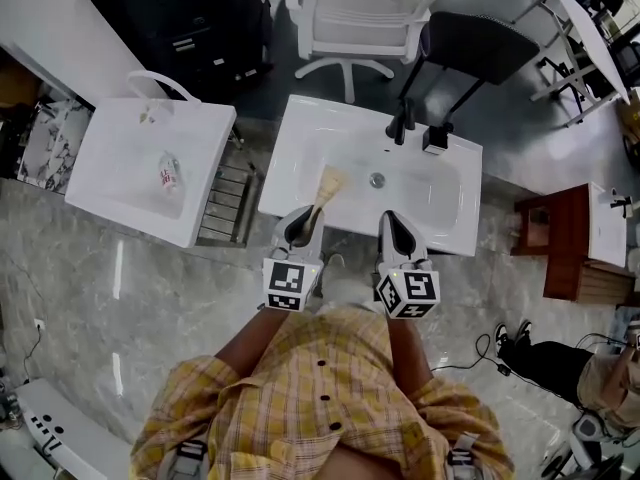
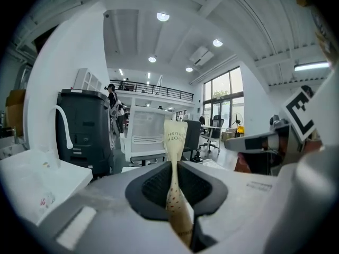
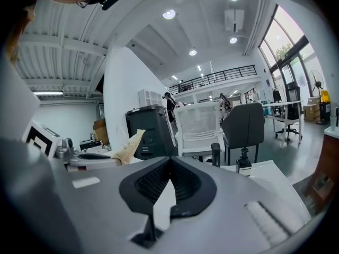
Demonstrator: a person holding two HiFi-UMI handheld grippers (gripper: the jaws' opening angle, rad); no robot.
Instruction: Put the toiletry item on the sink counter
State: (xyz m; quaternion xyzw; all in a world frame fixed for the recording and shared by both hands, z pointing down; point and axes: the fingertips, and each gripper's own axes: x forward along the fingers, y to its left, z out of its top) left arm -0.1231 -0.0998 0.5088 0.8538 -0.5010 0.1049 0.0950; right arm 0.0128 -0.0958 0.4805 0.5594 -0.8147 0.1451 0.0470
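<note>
The left gripper (image 1: 300,226) is clamped on the near end of a paper toothbrush packet (image 1: 326,186). The packet's long axis points away over the front-left rim of the sink counter (image 1: 300,128). The right gripper (image 1: 400,234), at the same rim, seems closed and empty.

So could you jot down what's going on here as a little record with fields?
Left tongs: shut on beige paper-wrapped toothbrush packet
Right tongs: shut, empty
Packet position: in the air above the front of the white rectangular sink counter, not yet set down
On counter: black tap
Nearby: second white sink at left, small white-and-red item lying in its basin
</note>
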